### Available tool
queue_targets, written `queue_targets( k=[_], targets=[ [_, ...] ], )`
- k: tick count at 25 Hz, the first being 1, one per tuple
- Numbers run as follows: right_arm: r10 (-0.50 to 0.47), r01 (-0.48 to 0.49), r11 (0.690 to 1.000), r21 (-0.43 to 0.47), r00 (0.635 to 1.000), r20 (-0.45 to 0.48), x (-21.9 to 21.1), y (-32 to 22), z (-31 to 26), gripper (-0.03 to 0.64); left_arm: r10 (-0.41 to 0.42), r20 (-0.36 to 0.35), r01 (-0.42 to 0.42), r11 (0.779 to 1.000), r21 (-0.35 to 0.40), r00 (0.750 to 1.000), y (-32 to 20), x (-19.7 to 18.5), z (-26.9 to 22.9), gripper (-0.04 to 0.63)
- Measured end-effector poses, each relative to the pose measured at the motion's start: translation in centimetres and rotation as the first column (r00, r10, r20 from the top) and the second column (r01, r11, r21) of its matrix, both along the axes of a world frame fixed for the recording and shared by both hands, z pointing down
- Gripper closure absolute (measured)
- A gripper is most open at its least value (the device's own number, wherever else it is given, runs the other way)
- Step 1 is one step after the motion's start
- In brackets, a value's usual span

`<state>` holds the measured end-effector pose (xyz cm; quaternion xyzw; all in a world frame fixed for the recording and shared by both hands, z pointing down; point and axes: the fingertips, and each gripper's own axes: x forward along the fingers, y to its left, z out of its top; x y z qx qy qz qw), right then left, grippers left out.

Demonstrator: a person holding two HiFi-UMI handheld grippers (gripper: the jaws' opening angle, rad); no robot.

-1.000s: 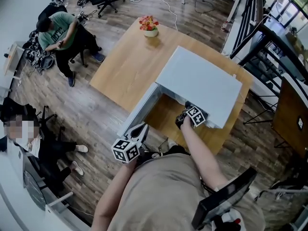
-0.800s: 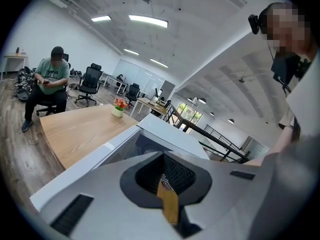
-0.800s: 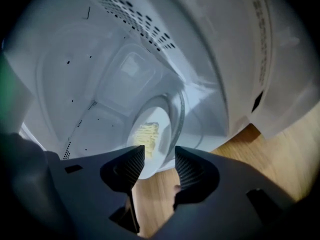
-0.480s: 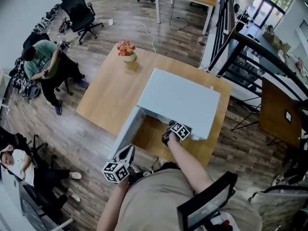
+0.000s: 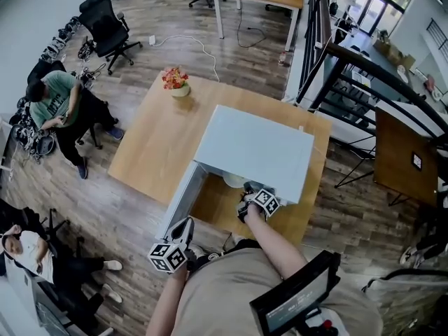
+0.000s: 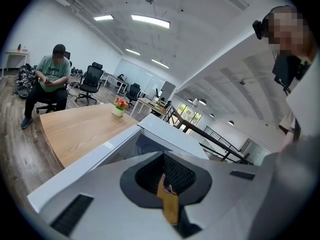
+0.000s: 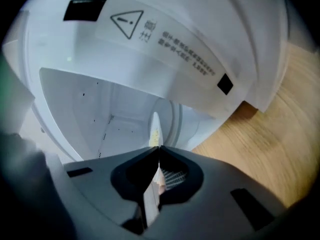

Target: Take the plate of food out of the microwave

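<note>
Gripping the plate [image 7: 155, 127] rim inside the open microwave [image 5: 255, 145], right gripper [image 7: 159, 154] clamped tight; left gripper [image 6: 165, 181] closed, empty.

A tan short-sleeved shirt [image 5: 231, 296] is covering the torso; the grey left gripper [image 5: 183, 228] and right gripper [image 5: 246, 192] are bearing black-and-white marker cubes [image 5: 168, 256].

one microwave [image 5: 255, 149], one plate [image 7: 155, 126], one flower pot [image 5: 175, 82], one wooden table [image 5: 154, 138] and two seated people [image 5: 59, 107] [image 5: 28, 247].
</note>
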<state>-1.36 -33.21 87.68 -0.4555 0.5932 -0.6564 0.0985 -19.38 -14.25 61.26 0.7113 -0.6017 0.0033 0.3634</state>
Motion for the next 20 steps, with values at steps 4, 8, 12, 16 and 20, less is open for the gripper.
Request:
queue_targets(
  k=[4, 8, 12, 16, 20],
  targets=[
    [-0.022, 0.021, 1.000, 0.021, 0.998, 0.057, -0.1, 1.2, -1.2, 0.604, 0.020, 0.003, -0.020, 1.000, -0.001, 1.000, -0.2, 0.6, -0.1, 0.592],
    [-0.045, 0.040, 0.998, 0.048, 0.993, 0.110, 0.1, 2.1, -2.1, 0.604, 0.040, 0.005, -0.040, 0.999, -0.003, 0.999, -0.5, 1.3, 0.0, 0.592],
    [-0.073, 0.063, 0.996, 0.068, 0.985, 0.154, 0.4, 3.1, -3.3, 0.604, 0.053, 0.008, -0.053, 0.999, -0.002, 0.999, -0.5, 1.7, -0.3, 0.592],
    [-0.118, 0.101, 0.991, 0.093, 0.974, 0.194, 0.9, 4.5, -5.1, 0.603, 0.060, 0.007, -0.060, 0.998, 0.001, 0.998, -0.5, 2.2, -0.4, 0.592],
    [-0.190, 0.169, 0.979, 0.117, 0.962, 0.196, 1.7, 5.9, -6.9, 0.604, 0.057, -0.006, -0.057, 0.998, 0.013, 0.998, -0.6, 2.8, -0.8, 0.592]
  ],
)
